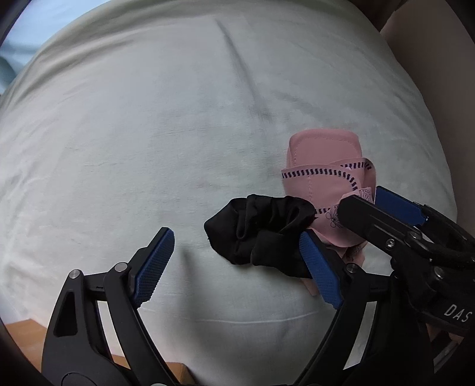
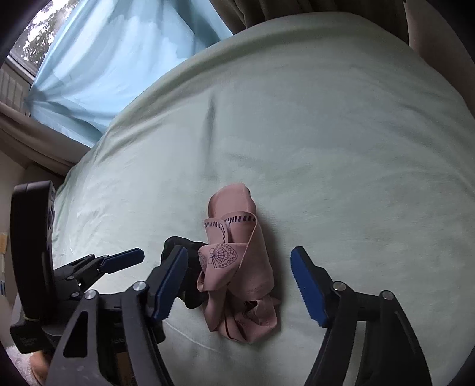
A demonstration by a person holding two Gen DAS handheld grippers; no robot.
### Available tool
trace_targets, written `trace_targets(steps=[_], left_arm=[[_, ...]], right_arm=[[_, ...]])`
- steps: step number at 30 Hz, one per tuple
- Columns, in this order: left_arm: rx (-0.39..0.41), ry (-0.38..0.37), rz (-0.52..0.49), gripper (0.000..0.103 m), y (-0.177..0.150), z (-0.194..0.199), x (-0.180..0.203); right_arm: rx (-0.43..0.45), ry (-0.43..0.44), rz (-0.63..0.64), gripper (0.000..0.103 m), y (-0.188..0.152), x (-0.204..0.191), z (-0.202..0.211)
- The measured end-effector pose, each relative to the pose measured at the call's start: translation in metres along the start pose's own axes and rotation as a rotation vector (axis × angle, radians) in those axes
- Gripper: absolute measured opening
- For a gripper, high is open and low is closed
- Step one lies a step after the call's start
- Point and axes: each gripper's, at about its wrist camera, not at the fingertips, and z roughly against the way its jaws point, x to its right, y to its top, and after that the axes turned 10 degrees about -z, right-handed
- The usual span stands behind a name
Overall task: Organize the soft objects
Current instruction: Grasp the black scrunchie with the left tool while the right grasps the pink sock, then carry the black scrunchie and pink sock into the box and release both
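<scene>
A pink patterned cloth (image 1: pixel 320 175) lies bunched on the pale green bedsheet (image 1: pixel 148 133); it also shows in the right wrist view (image 2: pixel 246 276). A black crumpled cloth (image 1: pixel 261 231) lies just left of it, touching it, and is partly hidden in the right wrist view (image 2: pixel 193 273). My left gripper (image 1: pixel 237 267) is open, low over the sheet, with the black cloth by its right finger. My right gripper (image 2: pixel 237 285) is open with its fingers either side of the pink cloth. The right gripper also shows in the left wrist view (image 1: pixel 365 213).
A light blue curtain (image 2: pixel 118 59) and a window (image 2: pixel 32 35) are beyond the bed's far left edge. A beige curtain (image 2: pixel 282 12) hangs behind the bed. A wooden surface (image 1: pixel 23 329) shows at the near left bed edge.
</scene>
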Motion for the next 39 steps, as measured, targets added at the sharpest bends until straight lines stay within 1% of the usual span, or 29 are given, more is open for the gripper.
trace_targets(steps=[1,2,4,6,8,9,11,12,15,18,22,27,33,39], left_arm=[[-0.011,0.007,-0.008,0.080,0.002,-0.003,0.001],[-0.027,-0.002,-0.008,0.070,0.004,-0.007,0.001],[-0.048,-0.027,0.002,0.059,0.007,-0.014,0.001],[-0.054,-0.056,0.000,0.056,0.010,-0.018,0.002],[-0.057,-0.045,-0.021,0.041,0.012,-0.021,0.006],[-0.056,-0.040,-0.031,0.039,0.013,-0.024,0.005],[-0.055,-0.044,-0.040,0.029,0.013,-0.024,0.007],[-0.057,-0.043,-0.045,0.028,0.013,-0.023,0.007],[-0.057,-0.042,-0.056,0.026,0.013,-0.022,0.008],[-0.041,-0.056,-0.039,0.025,0.014,-0.014,0.008],[-0.010,-0.050,-0.040,0.025,0.014,0.001,0.007],[0.026,-0.041,-0.049,0.025,0.014,0.023,0.015],[0.099,-0.041,-0.039,0.025,0.015,0.073,0.012],[0.190,-0.037,-0.040,0.025,0.005,0.141,0.017]], right_arm=[[-0.010,-0.003,-0.006,0.059,0.001,0.001,-0.004],[-0.015,0.003,-0.013,0.054,0.002,0.002,-0.006],[-0.026,0.022,-0.024,0.047,0.004,0.003,-0.009],[-0.036,0.032,-0.030,0.037,0.005,0.005,-0.012],[-0.044,0.031,-0.034,0.036,0.003,0.006,-0.014],[-0.047,0.032,-0.038,0.036,0.003,0.007,-0.015],[-0.055,0.036,-0.047,0.035,0.002,0.008,-0.017],[-0.058,0.037,-0.049,0.029,0.002,0.009,-0.018],[-0.060,0.037,-0.047,0.024,0.001,0.010,-0.018],[-0.047,0.032,-0.042,0.021,0.000,0.007,-0.014],[-0.017,0.020,-0.037,0.019,0.000,0.002,-0.002],[0.026,0.008,-0.039,0.019,0.001,-0.003,0.023],[0.089,-0.004,0.012,0.019,-0.002,-0.025,0.070],[0.167,-0.004,0.060,0.019,-0.010,-0.058,0.130]])
